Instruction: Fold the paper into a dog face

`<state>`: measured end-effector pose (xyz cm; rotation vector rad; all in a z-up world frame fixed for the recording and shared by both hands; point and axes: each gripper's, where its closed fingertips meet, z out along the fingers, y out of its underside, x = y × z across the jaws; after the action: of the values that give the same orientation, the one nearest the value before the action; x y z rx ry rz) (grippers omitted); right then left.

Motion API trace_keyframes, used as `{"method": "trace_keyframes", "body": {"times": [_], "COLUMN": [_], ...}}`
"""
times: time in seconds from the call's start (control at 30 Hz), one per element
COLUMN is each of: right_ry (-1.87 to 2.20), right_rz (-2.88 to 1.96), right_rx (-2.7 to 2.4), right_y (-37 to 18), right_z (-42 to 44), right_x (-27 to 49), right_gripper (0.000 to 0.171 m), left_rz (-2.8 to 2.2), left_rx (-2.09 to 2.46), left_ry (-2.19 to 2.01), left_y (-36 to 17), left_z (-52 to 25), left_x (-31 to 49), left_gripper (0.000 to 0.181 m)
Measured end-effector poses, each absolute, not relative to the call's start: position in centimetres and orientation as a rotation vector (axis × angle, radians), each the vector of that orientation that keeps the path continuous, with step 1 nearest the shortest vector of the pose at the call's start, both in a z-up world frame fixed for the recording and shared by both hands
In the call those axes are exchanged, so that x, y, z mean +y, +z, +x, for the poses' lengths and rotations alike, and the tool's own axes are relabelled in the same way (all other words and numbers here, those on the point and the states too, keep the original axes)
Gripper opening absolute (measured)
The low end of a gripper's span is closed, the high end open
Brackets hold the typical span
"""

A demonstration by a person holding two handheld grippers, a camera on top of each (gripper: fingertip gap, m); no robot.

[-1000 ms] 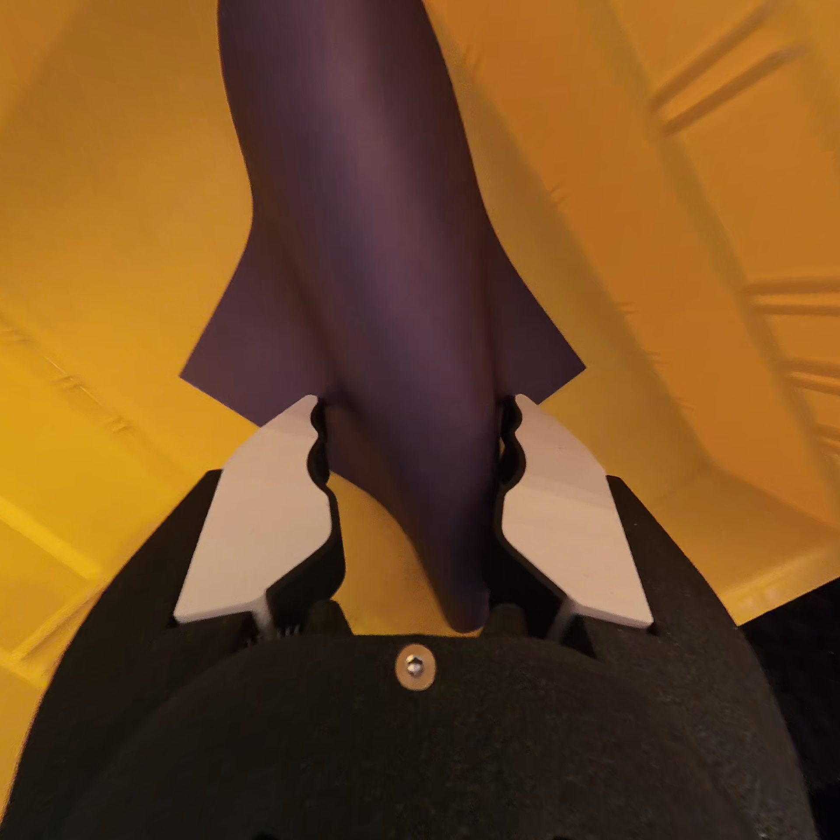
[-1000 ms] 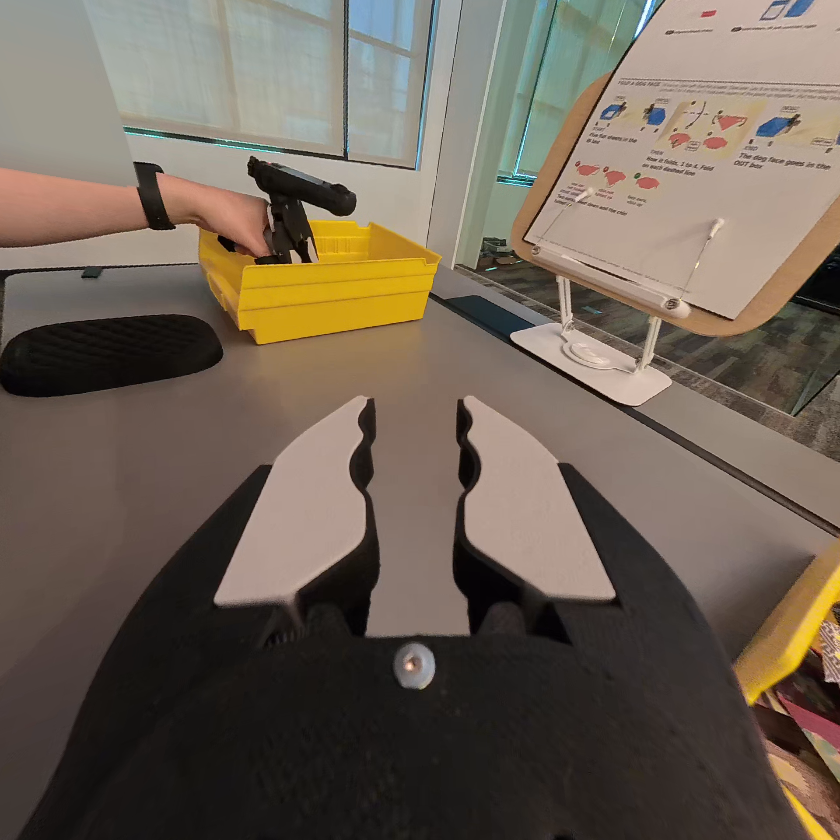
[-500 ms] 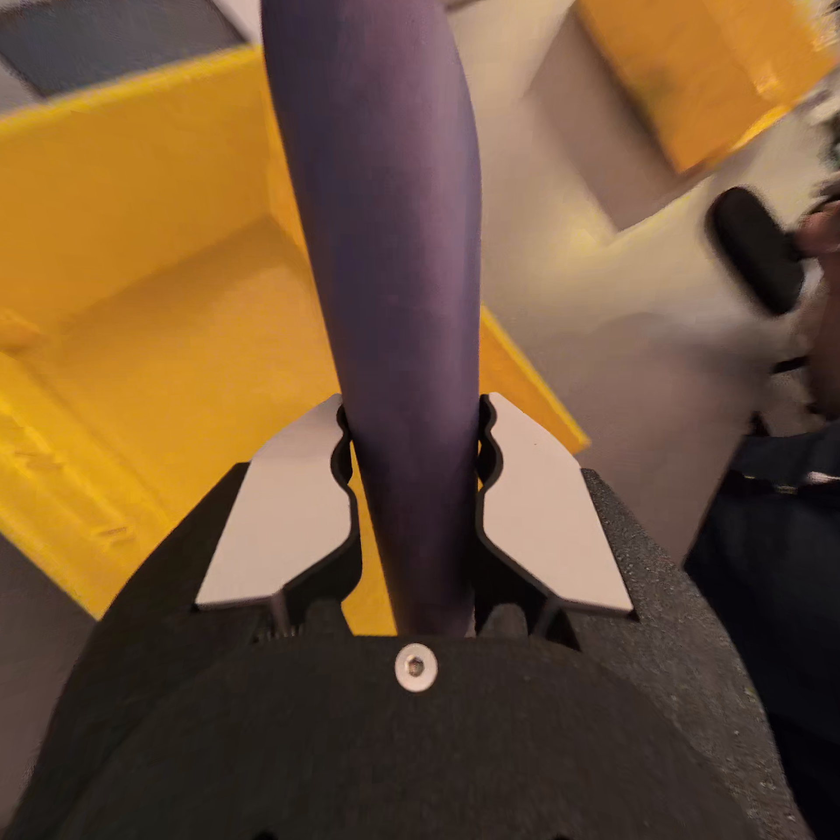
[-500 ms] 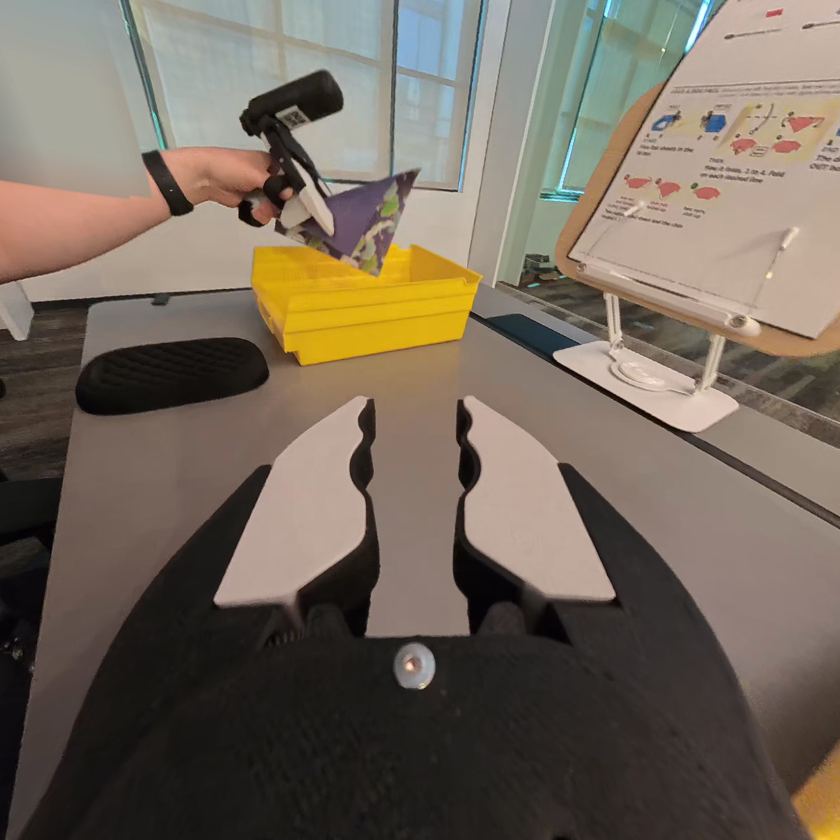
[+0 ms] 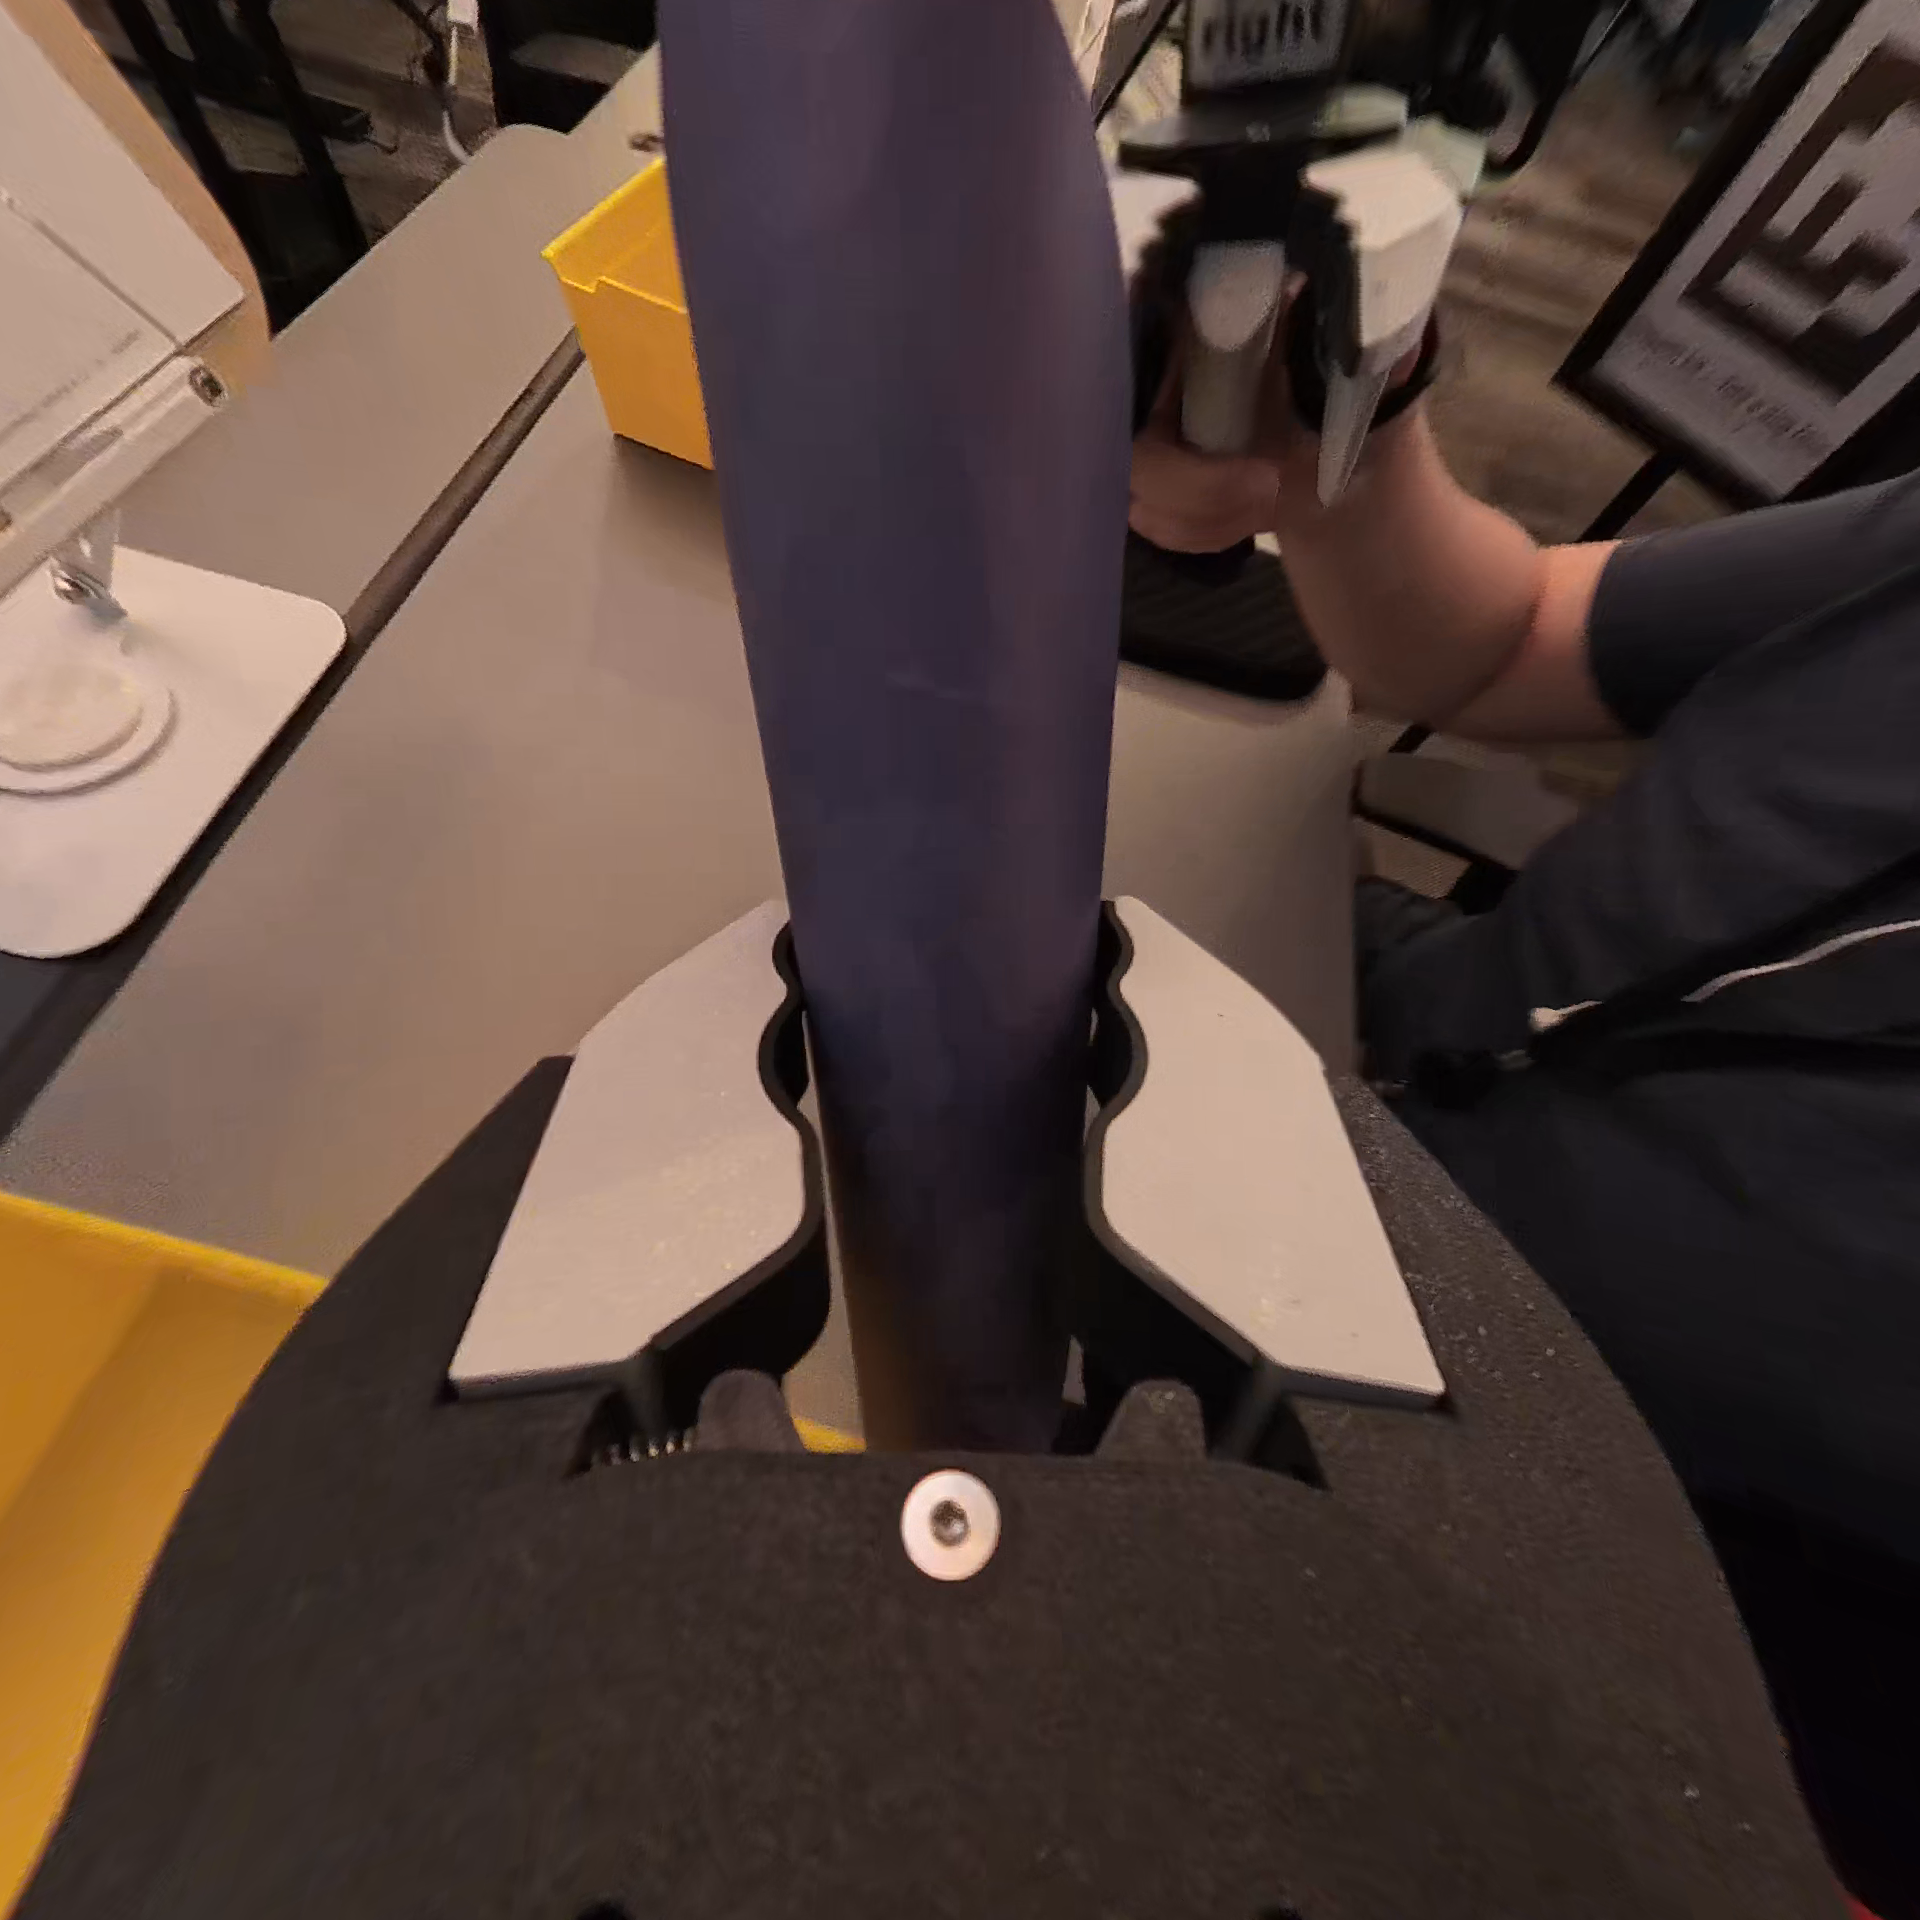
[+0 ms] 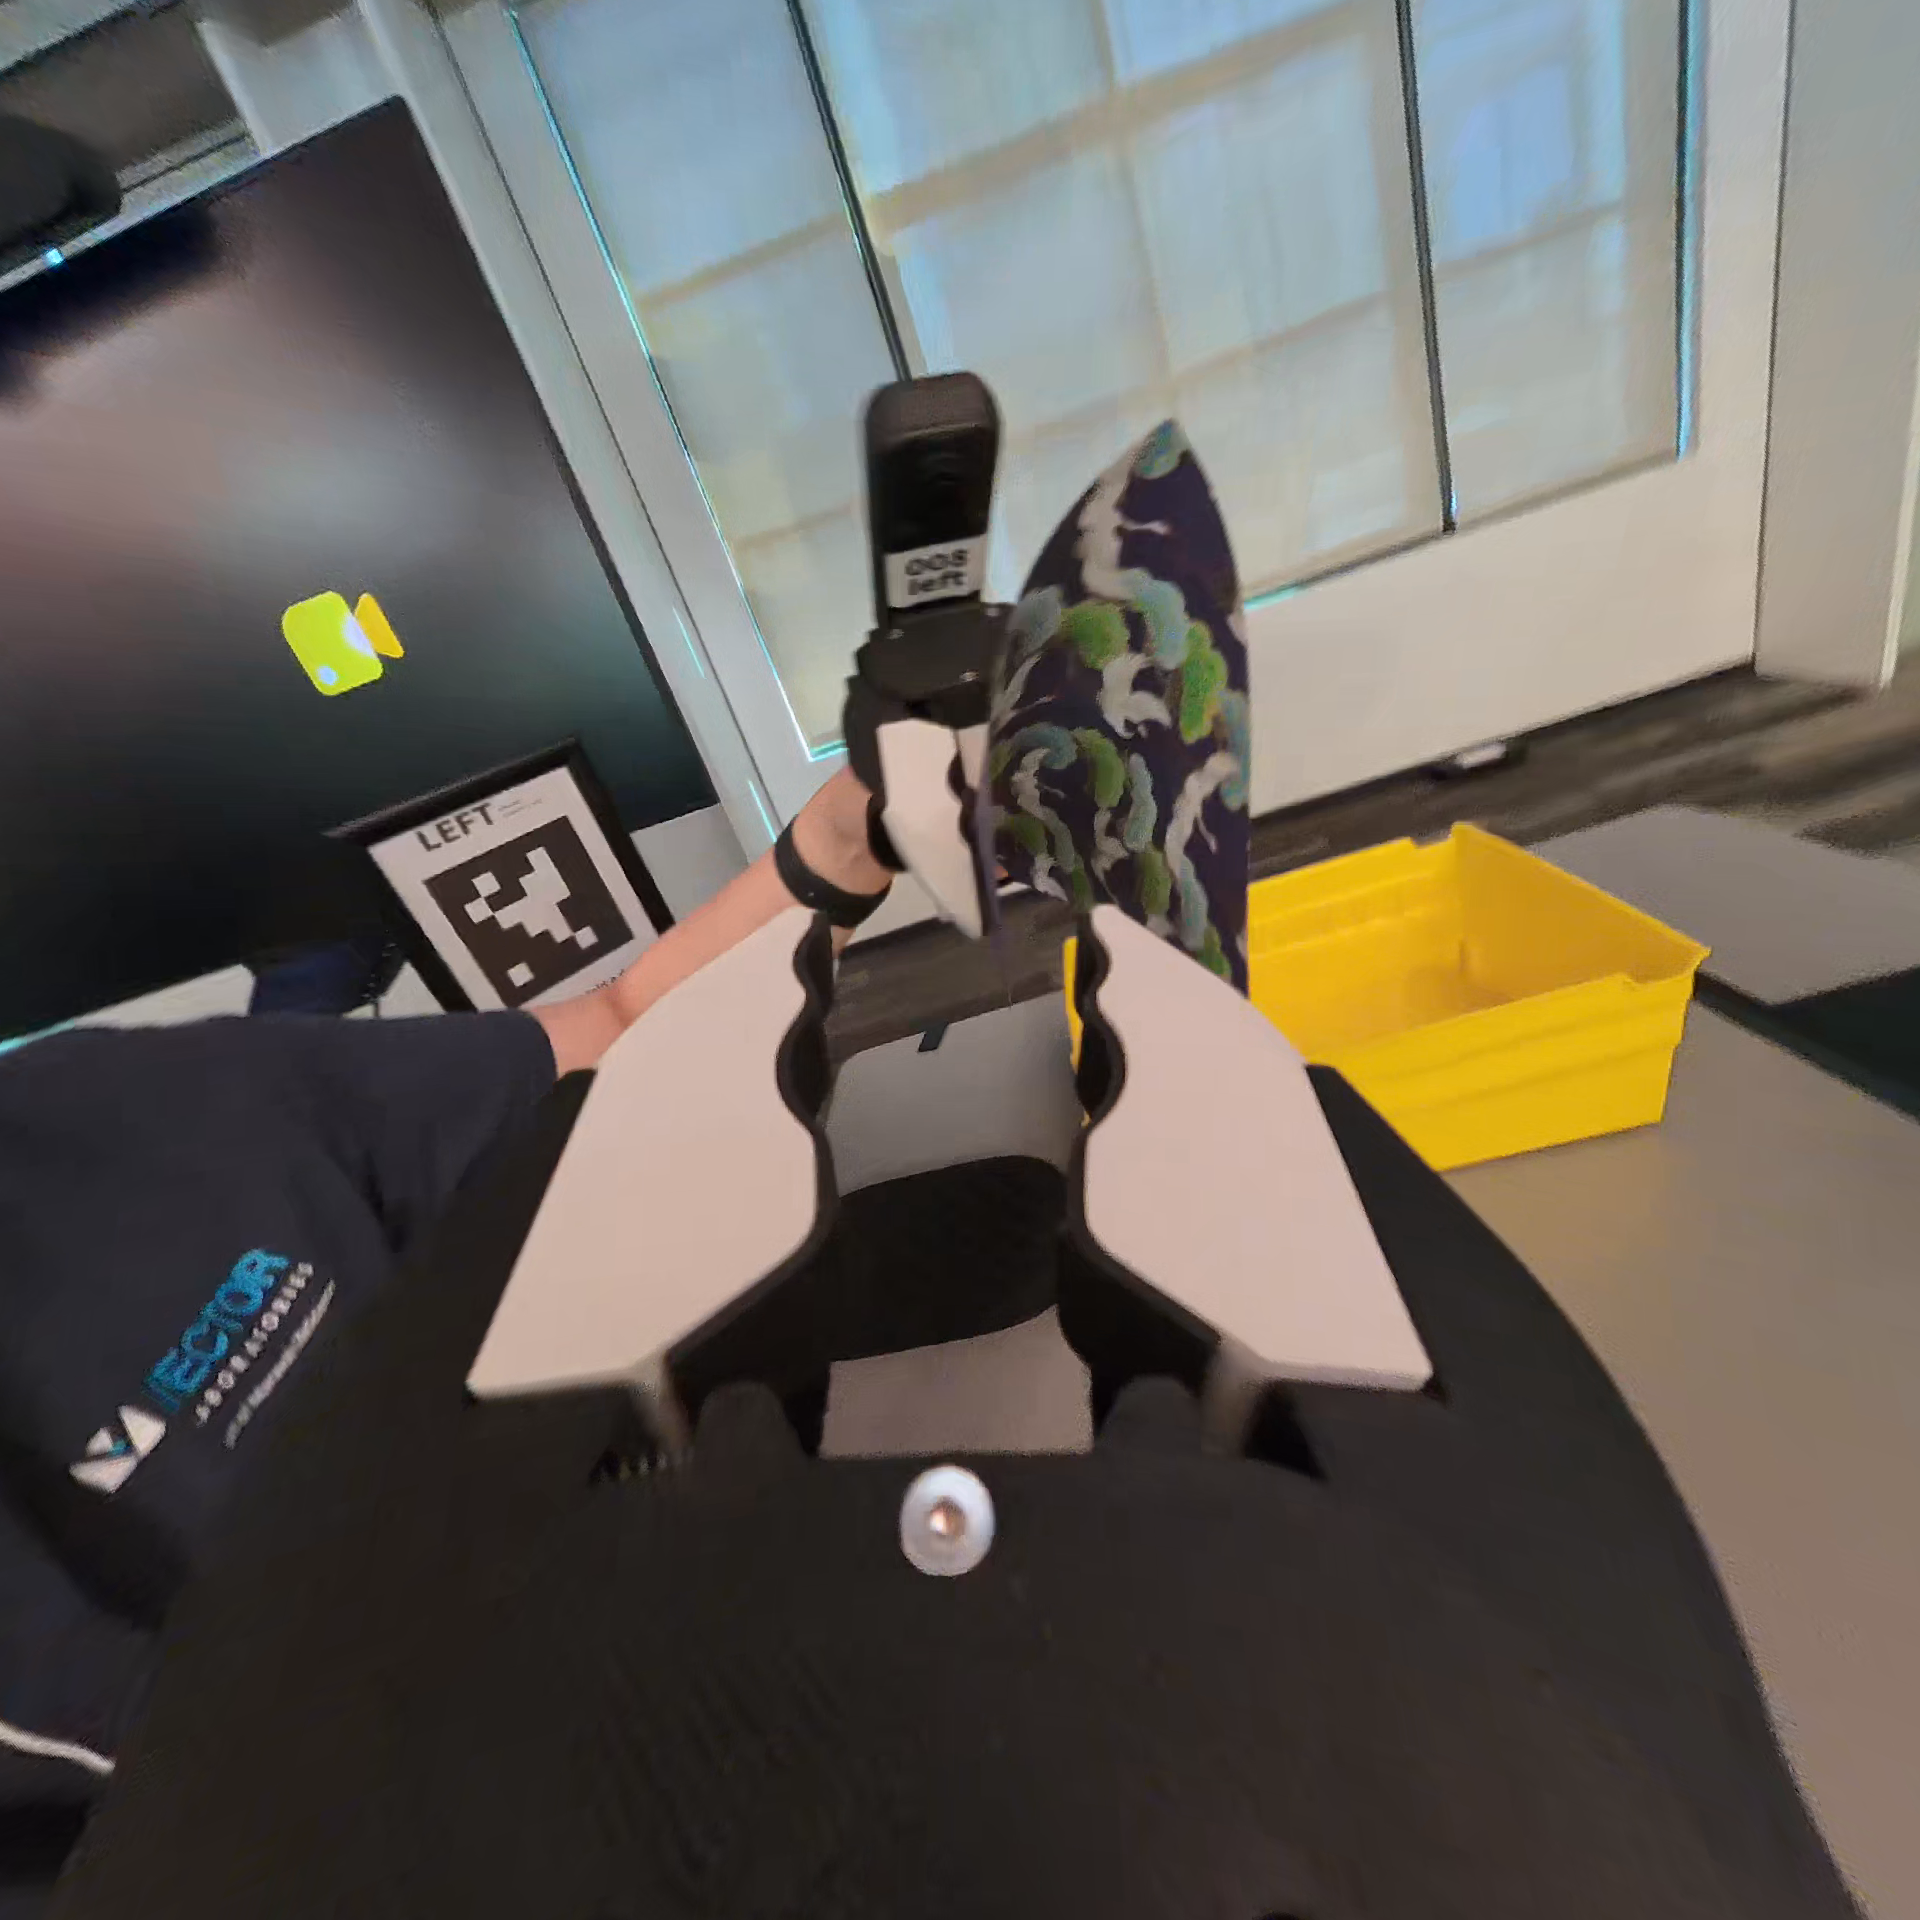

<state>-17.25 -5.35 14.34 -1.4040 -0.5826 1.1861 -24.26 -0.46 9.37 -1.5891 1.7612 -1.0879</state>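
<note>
Left gripper (image 5: 945,935) clamped on the paper (image 5: 914,540), held up in the air above the grey table (image 5: 436,831), plain purple side twd its camera. Right gripper (image 6: 948,940) empty, fingers apart, facing paper's patterned side; yellow bin (image 6: 1475,1049) behind

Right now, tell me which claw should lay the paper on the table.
Left. The left claw already grips the paper above the table; the right claw is open and empty.
</note>
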Motion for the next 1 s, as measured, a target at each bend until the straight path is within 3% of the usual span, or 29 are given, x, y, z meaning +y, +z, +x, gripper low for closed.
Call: {"method": "trace_keyframes", "body": {"times": [0.2, 0.23, 0.27, 0.33, 0.43, 0.6, 0.77, 0.87, 0.93, 0.97, 1.0], "right_ry": [1.227, 1.197, 1.178, 1.158, 1.182, 1.121, 1.131, 1.116, 1.096, 1.088, 1.081], "right_rz": [-1.555, -1.561, -1.565, -1.583, -1.497, -1.505, -1.569, -1.620, -1.636, -1.639, -1.630], "right_rx": [-0.506, -0.509, -0.554, -0.561, -0.660, -0.762, -0.750, -0.760, -0.742, -0.729, -0.731], "right_y": [13.8, 13.5, 13.0, 11.7, 10.1, 6.8, 5.4, 4.1, 3.6, 3.5, 3.7], "right_z": [-17.4, -17.0, -16.6, -14.9, -12.0, -7.6, -4.7, -3.5, -2.9, -2.6, -2.4], "right_x": [-2.8, -2.7, -3.1, -3.7, -7.1, -10.1, -10.7, -10.8, -10.7, -10.6, -10.8], "right_gripper": [0.058, 0.045, 0.005, 0.001, 0.001, 0.001, 0.001, 0.001, 0.001, 0.001, 0.003], "left_rz": [-1.486, -1.481, -1.484, -1.500, -1.493, -1.530, -1.463, -1.433, -1.402, -1.411, -1.400], "left_rx": [1.793, 1.807, 1.822, 1.787, 1.616, 1.552, 1.569, 1.594, 1.660, 1.658, 1.658], "left_ry": [-0.825, -0.797, -0.774, -0.707, -0.770, -1.429, -1.702, -1.803, -1.845, -1.850, -1.863], "left_y": [8.1, 7.8, 7.6, 7.5, 7.2, 4.1, 2.6, 3.1, 3.6, 4.2, 5.2], "left_z": [-18.0, -17.3, -16.8, -16.4, -17.3, -15.3, -10.4, -7.8, -6.8, -6.4, -6.2], "left_x": [-1.4, -1.6, -1.8, -1.4, 0.2, -2.6, -4.5, -5.3, -6.1, -6.0, -6.2], "left_gripper": [0.054, 0.059, 0.072, 0.106, 0.119, 0.106, 0.093, 0.062, 0.012, 0.000, 0.000]}}
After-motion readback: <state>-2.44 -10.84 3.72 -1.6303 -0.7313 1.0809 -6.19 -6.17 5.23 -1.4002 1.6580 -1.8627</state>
